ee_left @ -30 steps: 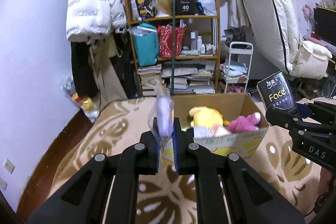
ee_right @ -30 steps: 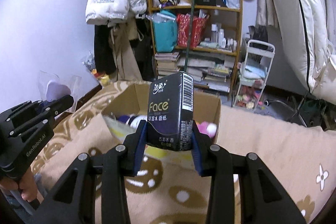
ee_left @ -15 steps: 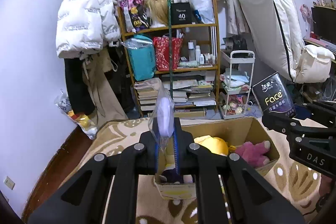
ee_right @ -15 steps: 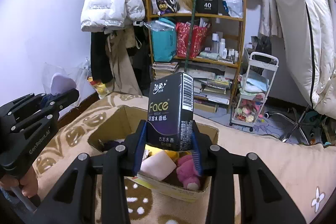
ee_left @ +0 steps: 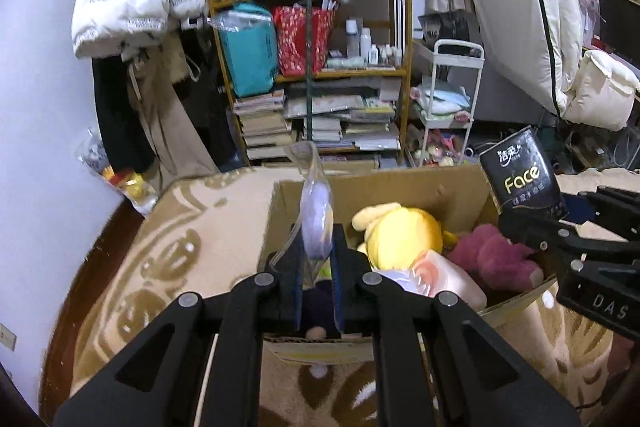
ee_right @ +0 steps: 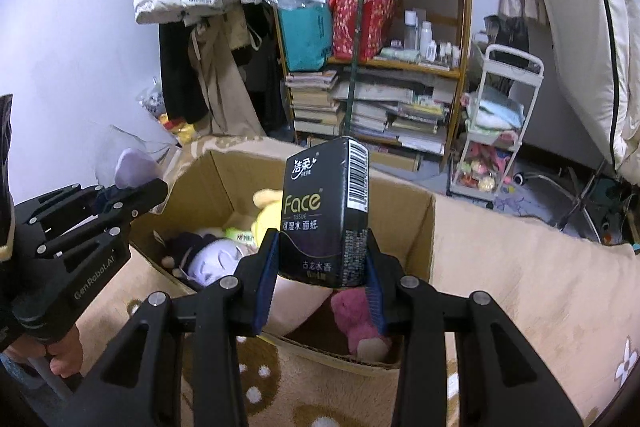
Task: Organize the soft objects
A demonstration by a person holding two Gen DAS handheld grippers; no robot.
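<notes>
The left gripper [ee_left: 316,259], low in the centre of its view, has its jaws nearly together, clamped on a clear plastic pouch [ee_left: 314,215] with a pale lilac soft item inside; the pouch stands up between the pads. The right gripper [ee_right: 322,263], bottom centre of its own view, has its jaws wider apart, clamped on the lower sides of a black tissue pack [ee_right: 326,215] marked "Face", held upright.

Both loads hang above an open cardboard box [ee_left: 440,187] that sits on a beige patterned blanket [ee_left: 192,227]. Inside lie a yellow plush toy [ee_left: 404,231], a pink plush toy [ee_left: 492,255] at the right, a pink-white pack [ee_left: 448,279] and a dark plush with a pale face [ee_right: 212,259].

Judged risks: the box looks crowded, so a released pack could perch on the toys and tip over the low front rim. The slippery pouch may slide out early. The two grippers are close, and could knock together over the box.

Behind, in the upper frame, stands a cluttered wooden shelf [ee_left: 308,67].
</notes>
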